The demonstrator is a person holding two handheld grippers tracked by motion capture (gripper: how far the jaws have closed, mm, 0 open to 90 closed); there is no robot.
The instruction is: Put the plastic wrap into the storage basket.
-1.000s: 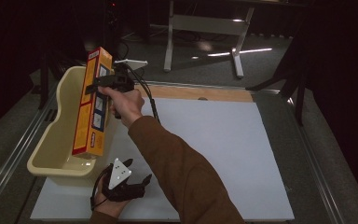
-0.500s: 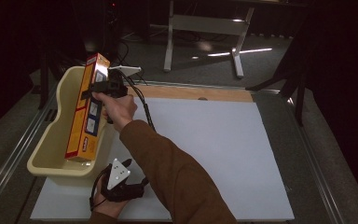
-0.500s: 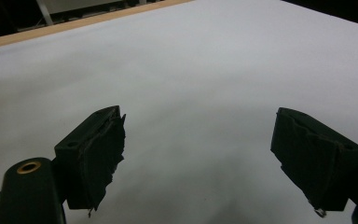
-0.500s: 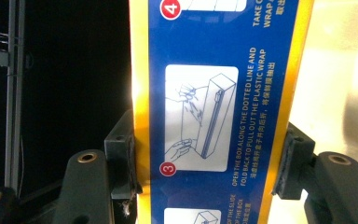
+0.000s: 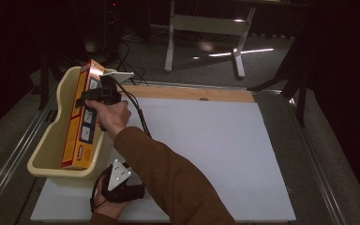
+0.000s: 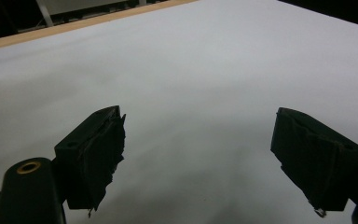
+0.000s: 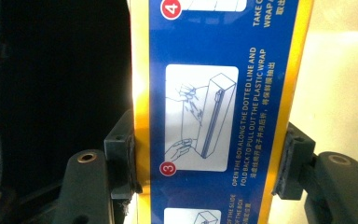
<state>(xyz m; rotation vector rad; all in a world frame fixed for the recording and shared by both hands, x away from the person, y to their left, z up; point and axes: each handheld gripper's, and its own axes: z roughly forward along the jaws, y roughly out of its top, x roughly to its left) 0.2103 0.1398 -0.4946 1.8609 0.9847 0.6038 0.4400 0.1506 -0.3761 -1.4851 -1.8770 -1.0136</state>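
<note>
Right tongs (image 7: 205,158) clamp wrap box (image 5: 82,117) | box in tub (image 5: 47,150)

a white-topped table (image 5: 206,154) with a wooden far edge carries a cream tub (image 5: 51,154).

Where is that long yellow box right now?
In the high view, the box is at the table's left, lower end inside the tub, clamped by the right gripper.

High view: above near edge, facing far over white table (image 5: 225,154). Left gripper view: low over same table (image 6: 205,70). Right gripper view: close-up on box (image 7: 214,116).
</note>
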